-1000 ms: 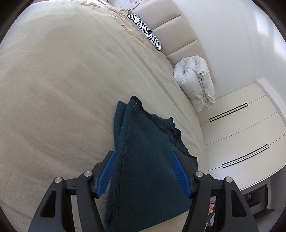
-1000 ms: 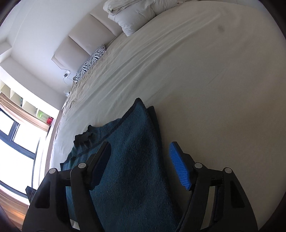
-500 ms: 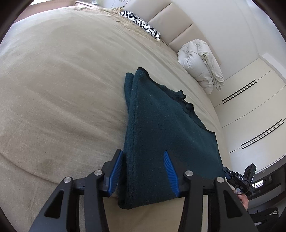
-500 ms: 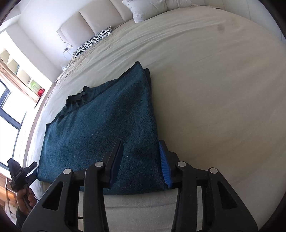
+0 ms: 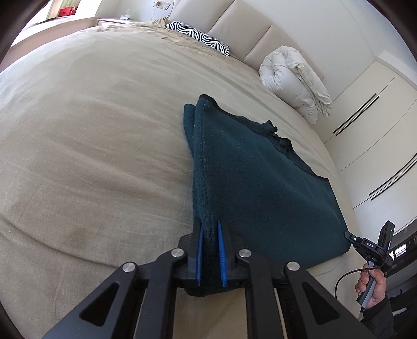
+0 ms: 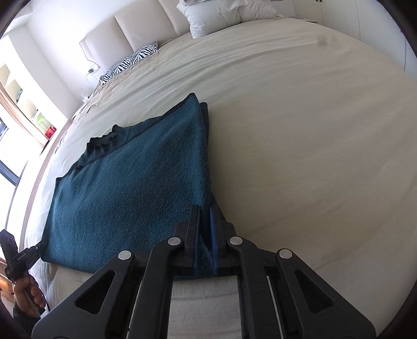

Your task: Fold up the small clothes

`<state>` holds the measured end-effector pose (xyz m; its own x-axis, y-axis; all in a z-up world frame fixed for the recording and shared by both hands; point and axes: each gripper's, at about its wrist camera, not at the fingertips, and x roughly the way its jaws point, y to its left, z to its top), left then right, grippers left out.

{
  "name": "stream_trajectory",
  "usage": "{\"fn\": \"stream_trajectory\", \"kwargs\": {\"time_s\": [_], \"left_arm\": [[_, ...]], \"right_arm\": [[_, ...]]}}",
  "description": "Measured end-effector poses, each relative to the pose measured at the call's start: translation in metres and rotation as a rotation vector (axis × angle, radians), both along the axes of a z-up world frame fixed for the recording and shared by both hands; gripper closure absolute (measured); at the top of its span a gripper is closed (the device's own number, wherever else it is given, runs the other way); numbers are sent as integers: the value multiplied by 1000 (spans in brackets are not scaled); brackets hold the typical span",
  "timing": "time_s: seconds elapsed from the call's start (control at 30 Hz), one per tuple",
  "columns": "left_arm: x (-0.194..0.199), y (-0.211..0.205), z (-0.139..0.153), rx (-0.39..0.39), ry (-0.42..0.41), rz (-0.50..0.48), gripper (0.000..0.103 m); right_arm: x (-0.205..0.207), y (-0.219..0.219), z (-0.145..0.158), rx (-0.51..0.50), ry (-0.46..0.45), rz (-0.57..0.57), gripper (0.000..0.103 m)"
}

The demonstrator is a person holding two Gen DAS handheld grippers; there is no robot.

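Observation:
A dark teal knit sweater point(image 5: 255, 187) point(image 6: 135, 187) lies folded flat on the beige bed point(image 5: 91, 156) point(image 6: 312, 146), collar toward the headboard. My left gripper point(image 5: 208, 224) has its jaws closing on the sweater's near left edge, and the blue pads point(image 5: 199, 250) press the doubled fabric between them. My right gripper point(image 6: 204, 211) has its jaws closing on the near right edge, with cloth pinched between its pads point(image 6: 212, 234). Each view shows the other gripper at the sweater's opposite near corner, held by a hand point(image 5: 372, 284) point(image 6: 28, 289).
A zebra-print pillow point(image 5: 200, 36) point(image 6: 130, 60) and a rolled white duvet point(image 5: 294, 80) point(image 6: 224, 15) lie by the padded headboard point(image 5: 250, 28). White wardrobe doors point(image 5: 370, 135) stand along one side of the bed, a window and shelves point(image 6: 15, 104) along the other.
Both grippers moved in over the sweater's near corners and rolled level. Their jaws went from wide open around the fabric to pinched on its edges.

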<state>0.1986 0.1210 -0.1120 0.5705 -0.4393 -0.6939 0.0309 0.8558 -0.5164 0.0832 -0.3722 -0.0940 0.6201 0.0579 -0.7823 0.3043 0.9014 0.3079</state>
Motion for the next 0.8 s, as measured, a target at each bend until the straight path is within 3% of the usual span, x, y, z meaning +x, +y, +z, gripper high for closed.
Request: {"fn": "stream_trajectory", "kwargs": {"time_s": [0.23,0.7,0.8], "left_arm": [[-7,1,4,9,-19,-5,93],[-13,11,-9,-18,1,-1,95],[-12,12,-11,-19,8,-10,95]], "right_arm": [[-6,0,4,-3,-5,-9,97],[-9,-15,-17,63,27,-21,97],[-7,-11,-20,38,29,-7,97]]}}
